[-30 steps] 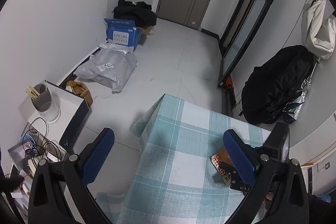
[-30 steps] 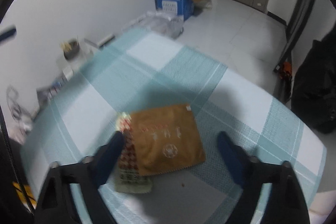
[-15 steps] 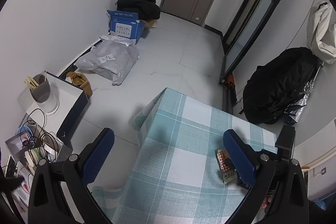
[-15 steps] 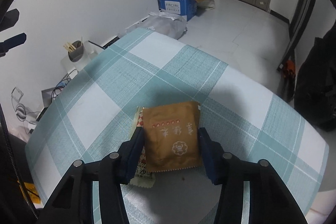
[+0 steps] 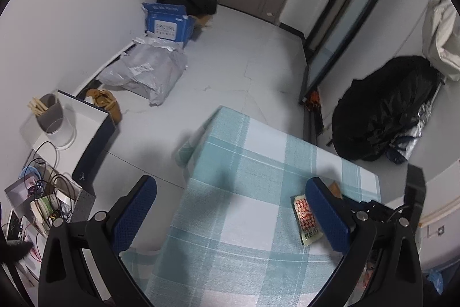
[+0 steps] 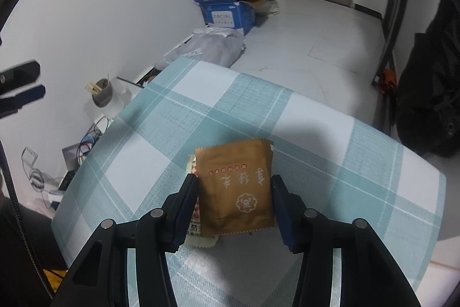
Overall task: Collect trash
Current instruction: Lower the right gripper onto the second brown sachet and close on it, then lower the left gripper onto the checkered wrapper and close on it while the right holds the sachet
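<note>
Near the right end of the checked surface [image 6: 161, 120], the right hand-held gripper [image 6: 234, 202] is pinching a brown foil sachet [image 6: 235, 186] by its two side edges, and the sachet is looking clear of the cloth at its far end, tilted up toward the camera. Its jaws have just been closing, and the sachet is now sitting between the blue pads with both pressing on it. Underneath and a little to the left, a second red-and-white checked packet [image 5: 307, 216] is lying flat on the surface, partly hidden by the brown one in the right wrist view. The left hand-held gripper [image 5: 237, 216] is hanging spread wide and empty above the left part of the surface, holding nothing. To my eye the step in hand is carrying the brown sachet off, and doing it well is probably a matter of keeping the squeeze steady, since a thin foil packet held by its edges may buckle or slide out if the grip is eased. Raising it straight before swinging away should also be keeping the lower packet from being dragged along. No bin is showing in either view, so I cannot tell where it is going; the checked packet is waiting to be collected afterwards.
</note>
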Demonstrator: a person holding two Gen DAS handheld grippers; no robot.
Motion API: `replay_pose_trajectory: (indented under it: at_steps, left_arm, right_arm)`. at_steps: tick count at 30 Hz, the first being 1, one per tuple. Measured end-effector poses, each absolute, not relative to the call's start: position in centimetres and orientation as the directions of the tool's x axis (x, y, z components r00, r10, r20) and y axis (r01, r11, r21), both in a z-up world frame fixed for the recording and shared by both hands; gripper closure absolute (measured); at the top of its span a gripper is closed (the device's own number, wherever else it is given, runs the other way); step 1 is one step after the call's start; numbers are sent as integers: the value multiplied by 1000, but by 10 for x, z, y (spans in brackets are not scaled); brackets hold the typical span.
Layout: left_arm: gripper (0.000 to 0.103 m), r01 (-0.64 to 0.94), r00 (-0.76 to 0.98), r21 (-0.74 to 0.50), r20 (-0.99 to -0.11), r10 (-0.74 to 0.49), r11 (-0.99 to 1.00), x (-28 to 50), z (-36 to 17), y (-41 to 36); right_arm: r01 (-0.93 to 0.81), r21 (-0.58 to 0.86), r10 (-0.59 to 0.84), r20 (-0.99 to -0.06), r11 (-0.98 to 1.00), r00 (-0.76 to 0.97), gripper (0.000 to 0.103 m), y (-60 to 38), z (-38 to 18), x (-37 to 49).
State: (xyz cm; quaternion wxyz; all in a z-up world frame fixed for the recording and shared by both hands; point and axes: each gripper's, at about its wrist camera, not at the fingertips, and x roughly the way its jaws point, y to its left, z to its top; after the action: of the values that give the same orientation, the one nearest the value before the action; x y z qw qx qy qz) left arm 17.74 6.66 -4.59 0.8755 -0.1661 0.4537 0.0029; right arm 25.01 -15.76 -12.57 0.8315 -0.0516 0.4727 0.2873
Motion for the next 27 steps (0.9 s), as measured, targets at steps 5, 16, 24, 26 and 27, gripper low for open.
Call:
replay_pose_trajectory:
  at_steps: [5, 16, 24, 26, 27]
  left_arm:
    - [2, -110, 542, -288, -820, -185, 951, 186, -58, 46]
    - [2, -72, 411, -205, -898, -158, 976, 201, -101, -6]
    - [2, -60, 375, -157, -919, -124, 986, 211, -119, -25]
    - [2, -57, 361, -139, -926, -110, 989, 214, -123, -30]
    - [2, -47, 355, -146, -927, -120, 988, 215, -125, -32]
  right_arm:
    - [-496, 182, 423, -796, 849, 433, 53, -175, -113, 243]
    - [-470, 191, 429, -769, 862, 474, 53, -219, -100, 223]
    - [-477, 191, 439, -755, 858, 488, 53, -237, -98, 215]
    - [-472, 203, 447, -747, 858, 492, 53, -242, -96, 216]
    - [-472, 211, 454, -745, 856, 489, 53, -244, -96, 216]
